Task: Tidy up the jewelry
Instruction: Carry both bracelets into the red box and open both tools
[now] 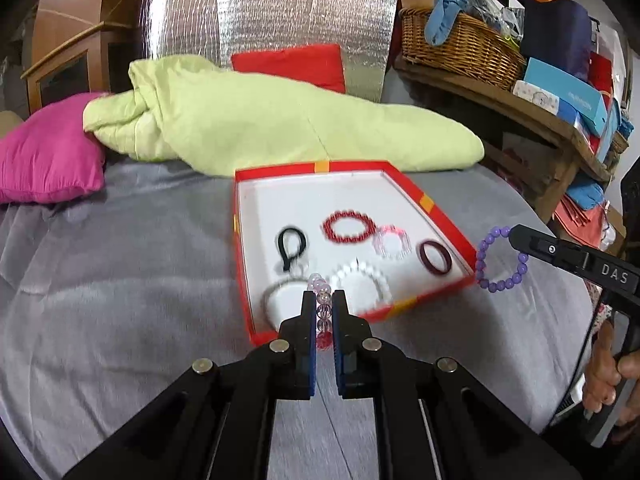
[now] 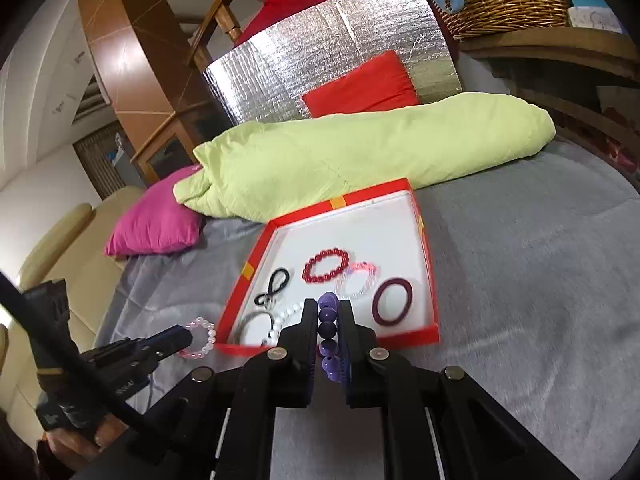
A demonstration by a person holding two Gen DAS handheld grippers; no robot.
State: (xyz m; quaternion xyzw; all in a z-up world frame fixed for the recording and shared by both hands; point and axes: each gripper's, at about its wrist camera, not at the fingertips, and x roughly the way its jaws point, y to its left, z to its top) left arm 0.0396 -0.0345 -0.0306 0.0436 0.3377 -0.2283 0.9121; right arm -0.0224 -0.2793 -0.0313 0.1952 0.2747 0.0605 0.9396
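Note:
A red box (image 1: 440, 216) (image 2: 430, 280) with a white floor lies open on the grey bed. Inside are a red bead bracelet (image 1: 347, 226) (image 2: 325, 266), a clear pink bracelet (image 1: 392, 241), a dark maroon ring (image 1: 435, 256) (image 2: 392, 301), a black hair tie (image 1: 291, 247) (image 2: 276, 286) and a white pearl bracelet (image 1: 362, 280). My left gripper (image 1: 323, 298) is shut on a pink bead bracelet (image 1: 322, 312) (image 2: 199, 338) at the box's near edge. My right gripper (image 2: 329, 308) is shut on a purple bead bracelet (image 2: 329, 336) (image 1: 502, 260), just right of the box.
A light green quilt (image 1: 260, 120) lies behind the box, with a magenta pillow (image 1: 48, 156) at the left and a red cushion (image 1: 292, 66) against a silver foil panel. A wooden shelf with a wicker basket (image 1: 460, 46) stands at the right.

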